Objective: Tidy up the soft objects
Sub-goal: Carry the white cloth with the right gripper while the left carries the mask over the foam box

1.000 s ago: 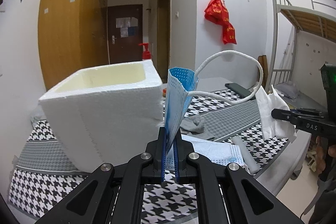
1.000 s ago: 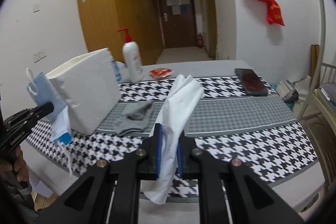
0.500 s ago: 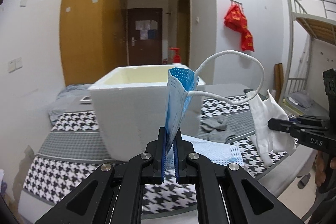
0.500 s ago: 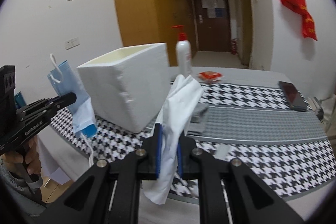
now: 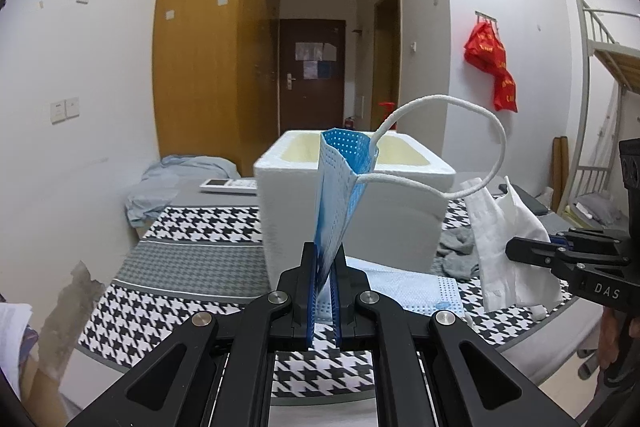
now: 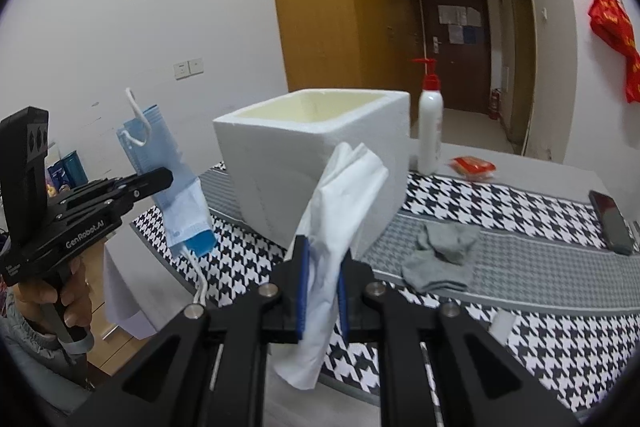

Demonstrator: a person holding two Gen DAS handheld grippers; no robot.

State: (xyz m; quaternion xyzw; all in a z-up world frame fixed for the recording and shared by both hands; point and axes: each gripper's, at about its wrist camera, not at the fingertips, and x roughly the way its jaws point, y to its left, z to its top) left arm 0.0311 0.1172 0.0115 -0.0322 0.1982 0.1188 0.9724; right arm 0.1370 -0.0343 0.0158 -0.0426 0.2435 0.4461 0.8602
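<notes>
A blue face mask (image 5: pixel 340 187) is pinched upright in the closed left gripper (image 5: pixel 324 291), a white tissue (image 6: pixel 340 227) is clamped in the right gripper (image 6: pixel 322 291), both held before the foam box (image 6: pixel 316 163) on the houndstooth table (image 6: pixel 520 251)

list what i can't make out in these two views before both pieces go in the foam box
- Floor of the white foam box: hidden by its own walls in both views, so its contents are unknown.
- Second pale blue face mask lying on the houndstooth tablecloth: partly covered by the left tongs and the folded blue face mask they clamp.
- Small white piece near the table edge: too small to identify.
- Lower end of the white tissue: behind the right tongs in the right wrist view.
</notes>
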